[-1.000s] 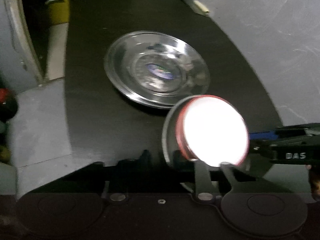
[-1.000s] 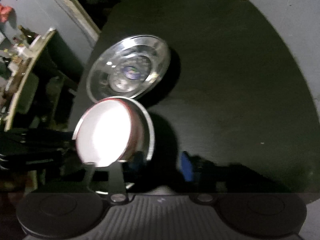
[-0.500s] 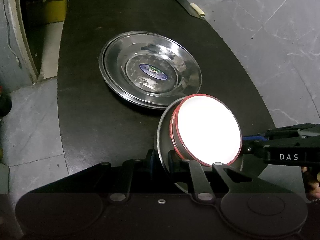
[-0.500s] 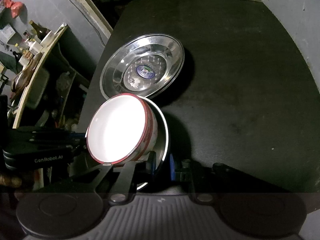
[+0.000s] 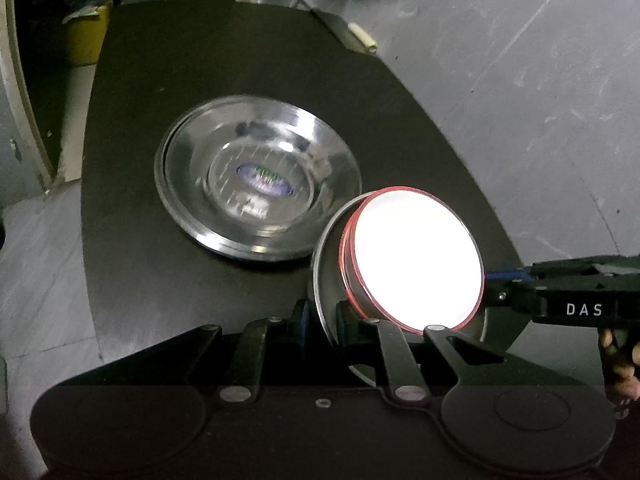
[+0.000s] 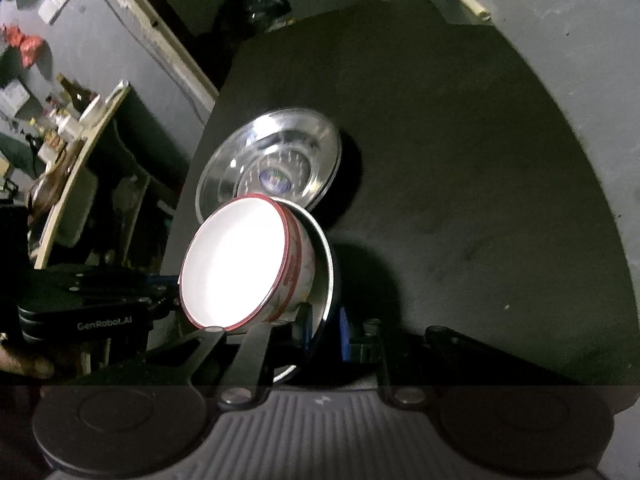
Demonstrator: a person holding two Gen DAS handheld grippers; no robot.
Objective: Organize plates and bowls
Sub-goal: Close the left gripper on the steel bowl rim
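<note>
A white bowl with a red rim (image 5: 412,264) (image 6: 236,264) rests on a small steel plate (image 5: 326,264) (image 6: 325,272), tilted over the black table (image 5: 160,280). My left gripper (image 5: 322,318) is shut on the plate's near rim, one blue pad on each face. My right gripper (image 6: 325,332) is shut on the opposite rim; from the left wrist it shows as a black body (image 5: 560,292) at the right. The left gripper's body (image 6: 92,304) lies at the left of the right wrist view. A larger stack of steel plates (image 5: 256,176) (image 6: 272,168) lies flat just beyond the bowl.
The round table's edge drops to grey floor (image 5: 520,100) on the right and near left. A pale-handled tool (image 5: 360,38) lies at the far edge. A yellow box (image 5: 86,36) and a cluttered shelf (image 6: 64,132) stand off to the left. Fingers (image 5: 620,352) hold the right gripper.
The right gripper's pads came together on the small plate's rim. The plate and bowl then shifted slightly in both views while both grips held.
</note>
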